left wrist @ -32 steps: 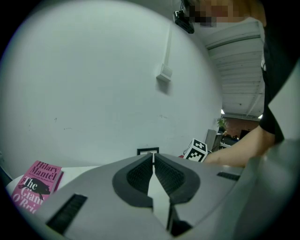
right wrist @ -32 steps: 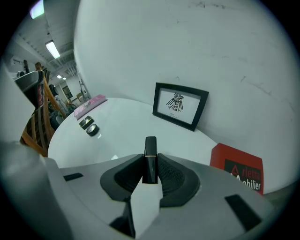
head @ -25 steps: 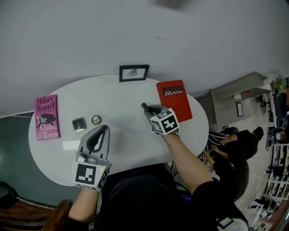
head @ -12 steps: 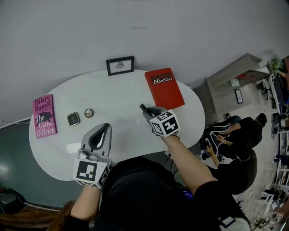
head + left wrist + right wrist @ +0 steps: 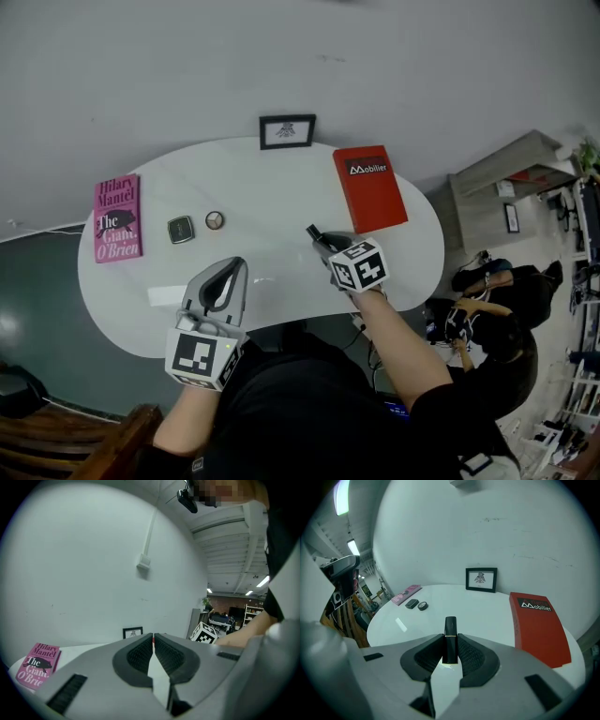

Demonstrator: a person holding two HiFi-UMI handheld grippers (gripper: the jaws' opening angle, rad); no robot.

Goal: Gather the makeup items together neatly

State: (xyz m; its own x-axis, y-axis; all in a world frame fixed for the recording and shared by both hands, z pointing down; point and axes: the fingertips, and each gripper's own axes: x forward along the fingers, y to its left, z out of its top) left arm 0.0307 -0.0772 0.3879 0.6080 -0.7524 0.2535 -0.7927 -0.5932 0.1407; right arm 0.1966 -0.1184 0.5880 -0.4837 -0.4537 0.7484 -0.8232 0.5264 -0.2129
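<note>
Since the earlier frame both tools have been drawing back a little toward the near edge of the table [image 5: 272,197]. The right tool [image 5: 323,242] is carrying its tube away from the red book's lower corner, and the left tool [image 5: 233,264] is sliding away from the two small items.

At the far left of the white oval table a pink book [image 5: 117,217] is lying flat near the rim. Just right of it a dark square compact [image 5: 181,229] is sitting beside a small round item [image 5: 215,219], with a narrow gap between them. The round one is too small to name surely, though it is looking like a lidded pot.

Nearer the person, the left tool [image 5: 153,638] is hovering with its jaws clenched together on nothing, the pads meeting at the tip. At the table's far edge a framed picture [image 5: 287,131] is standing against the grey wall.

Right of centre, the right tool [image 5: 450,644] is grasping a black makeup tube [image 5: 450,637] between its pads. The tube is sticking out past the tips and pointing toward the far side of the table. It is being held well apart from the compact and the round item. Beyond it a red book [image 5: 369,187] is lying flat near the right rim.
</note>
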